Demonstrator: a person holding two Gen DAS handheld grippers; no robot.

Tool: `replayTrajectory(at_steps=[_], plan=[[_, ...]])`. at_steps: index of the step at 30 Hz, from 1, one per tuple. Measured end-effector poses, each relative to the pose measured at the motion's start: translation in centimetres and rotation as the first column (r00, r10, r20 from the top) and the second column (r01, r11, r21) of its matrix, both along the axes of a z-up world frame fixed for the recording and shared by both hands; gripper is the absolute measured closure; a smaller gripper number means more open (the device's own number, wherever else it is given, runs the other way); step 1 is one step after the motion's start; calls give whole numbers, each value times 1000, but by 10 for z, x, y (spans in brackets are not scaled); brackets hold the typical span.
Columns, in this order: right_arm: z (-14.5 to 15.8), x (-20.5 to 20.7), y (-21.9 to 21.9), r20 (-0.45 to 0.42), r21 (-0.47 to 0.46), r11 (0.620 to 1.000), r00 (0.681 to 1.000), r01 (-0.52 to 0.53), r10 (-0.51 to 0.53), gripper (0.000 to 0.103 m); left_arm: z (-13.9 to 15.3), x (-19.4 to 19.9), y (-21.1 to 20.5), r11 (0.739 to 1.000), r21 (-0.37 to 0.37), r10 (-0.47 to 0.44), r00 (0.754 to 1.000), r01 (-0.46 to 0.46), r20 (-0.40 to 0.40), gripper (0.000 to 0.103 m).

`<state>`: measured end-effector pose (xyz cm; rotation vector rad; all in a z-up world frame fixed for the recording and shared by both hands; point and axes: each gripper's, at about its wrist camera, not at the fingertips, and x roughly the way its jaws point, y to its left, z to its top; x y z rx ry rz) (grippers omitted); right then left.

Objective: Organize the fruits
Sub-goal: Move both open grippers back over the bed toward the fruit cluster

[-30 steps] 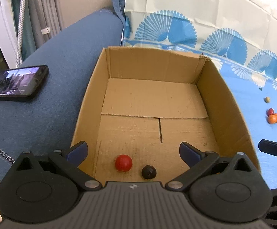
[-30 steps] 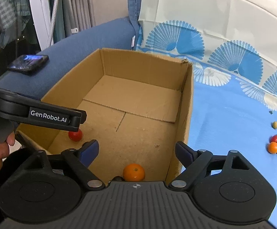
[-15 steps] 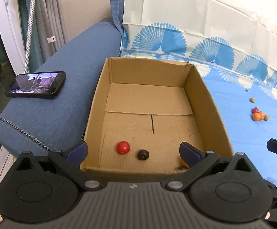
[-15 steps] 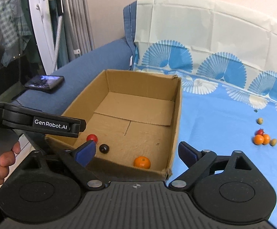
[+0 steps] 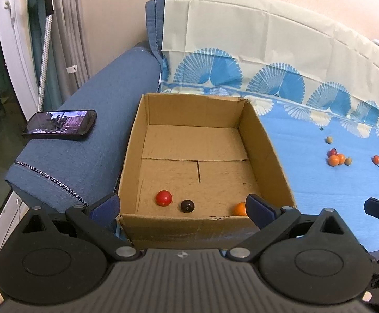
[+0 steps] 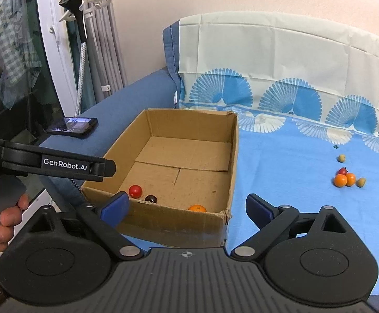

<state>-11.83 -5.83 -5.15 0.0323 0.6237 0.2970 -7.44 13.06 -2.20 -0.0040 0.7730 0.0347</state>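
Fruits (image 5: 175, 202) lie in the cardboard box (image 5: 197, 228); both grippers tilt downward before it, jaws spread, the right's opening.

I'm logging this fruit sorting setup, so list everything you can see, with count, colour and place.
cardboard box: one, brown, open, on the blue cloth beside the sofa arm
red fruit: one, in the box near its front wall
dark fruit: one, near-black, in the box beside the red one
orange: one, in the box's front right corner
loose fruits: about six, orange, red and olive, on the cloth right of the box
cloth: one, blue with fan print
phone: one, black, on the sofa arm
left claw: open, empty
right claw: opening, empty
hand: one, gripping the left handle
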Motion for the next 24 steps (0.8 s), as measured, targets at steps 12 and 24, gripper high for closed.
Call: replayTrajectory(at_steps=[12,24], plan=[[8,-12,2,36,0,1000,999,-5,5,6,7,-13,0,1000,-6,3,1000,-3,18,1],[7,-11,3,33,-1,1000,999,2,-2,5,6,-11,2,1000,-9,-2,1000,2,15,1]])
